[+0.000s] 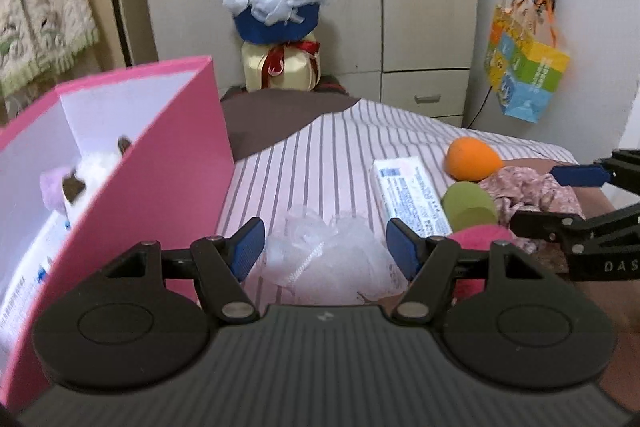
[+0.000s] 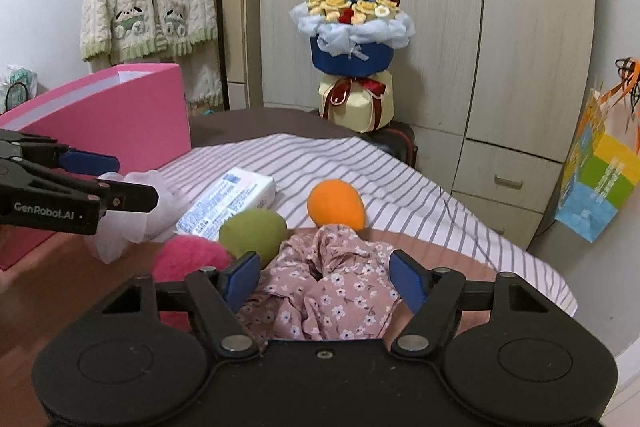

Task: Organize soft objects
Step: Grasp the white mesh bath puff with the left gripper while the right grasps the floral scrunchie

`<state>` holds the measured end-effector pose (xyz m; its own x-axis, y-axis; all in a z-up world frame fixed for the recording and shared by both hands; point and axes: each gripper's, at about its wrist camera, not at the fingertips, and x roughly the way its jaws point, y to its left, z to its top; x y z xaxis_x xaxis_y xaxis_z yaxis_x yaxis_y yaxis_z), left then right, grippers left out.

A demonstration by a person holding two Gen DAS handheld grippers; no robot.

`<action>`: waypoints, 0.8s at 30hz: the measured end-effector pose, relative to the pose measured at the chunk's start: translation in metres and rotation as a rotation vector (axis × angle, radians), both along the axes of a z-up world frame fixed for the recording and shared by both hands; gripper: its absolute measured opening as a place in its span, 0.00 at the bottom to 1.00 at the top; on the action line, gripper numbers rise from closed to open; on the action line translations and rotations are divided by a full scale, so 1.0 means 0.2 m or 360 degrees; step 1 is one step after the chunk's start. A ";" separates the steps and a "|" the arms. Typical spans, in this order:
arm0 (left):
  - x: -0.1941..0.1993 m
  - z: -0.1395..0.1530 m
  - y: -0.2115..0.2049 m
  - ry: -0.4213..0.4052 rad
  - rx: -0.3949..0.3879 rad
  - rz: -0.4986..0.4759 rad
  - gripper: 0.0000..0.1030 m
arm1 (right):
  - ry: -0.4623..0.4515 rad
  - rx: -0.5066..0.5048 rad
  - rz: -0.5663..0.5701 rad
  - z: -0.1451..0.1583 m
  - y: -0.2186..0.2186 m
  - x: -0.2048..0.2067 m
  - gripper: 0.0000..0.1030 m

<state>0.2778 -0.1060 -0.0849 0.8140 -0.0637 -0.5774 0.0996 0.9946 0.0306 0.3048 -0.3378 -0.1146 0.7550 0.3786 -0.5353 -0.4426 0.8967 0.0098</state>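
Left tongs (image 1: pixel 326 247) spread wide, straddling the white mesh bath pouf (image 1: pixel 328 259) without pinching it. Right tongs (image 2: pixel 324 279) likewise spread, poised around the pink floral scrunchie (image 2: pixel 328 291), pads near the fabric but not closed on it. All of this on a bed with a striped sheet (image 1: pixel 320 155); pink box (image 1: pixel 160 163) at the left, already holding a white plush toy (image 1: pixel 96 167), something lilac, and a printed packet.

Remaining loose, near the scrunchie: pink ball (image 2: pixel 192 259) nearest and to the left, green egg-shaped sponge (image 2: pixel 254 231) just beyond it, orange egg-shaped sponge (image 2: pixel 336 203) farther right, wrapped tissue pack (image 2: pixel 228 201) lying flat between pouf and sponges.

Risks, as judged from here:
- Pouf mesh likely to squash and slip; a shallow pinch may catch only a few frills and let the bulk sag or snag on a pad.
- Scrunchie bunched and springy; closing off-centre may grab one fold only, leaving it dangling, or drag the sheet up with it.
- Pink ball touching or almost touching the left pad of the right tongs (image 2: pixel 240 279); a sideways nudge could roll it off the near edge.
- Both tools close together; simultaneous lifts toward the box could cross paths and collide.
- Box wall tall on the near side; a low carry may strike the rim and tip it.
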 end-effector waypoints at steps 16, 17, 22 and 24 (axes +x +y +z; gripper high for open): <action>0.01 -0.13 -0.01 0.0098 -0.0029 0.0044 0.43 | 0.0080 -0.0029 0.0046 -0.07 0.05 -0.04 0.27; 0.01 -0.13 -0.01 0.0094 -0.0024 0.0041 0.42 | 0.0074 -0.0035 0.0041 -0.07 0.06 -0.06 0.24; -0.03 -0.12 -0.01 0.0067 -0.0005 0.0039 0.38 | 0.0082 -0.0001 -0.0036 -0.05 0.06 -0.14 0.20; -0.04 -0.12 -0.01 0.0065 -0.0016 0.0043 0.37 | 0.0092 0.0021 -0.0052 -0.05 0.05 -0.16 0.20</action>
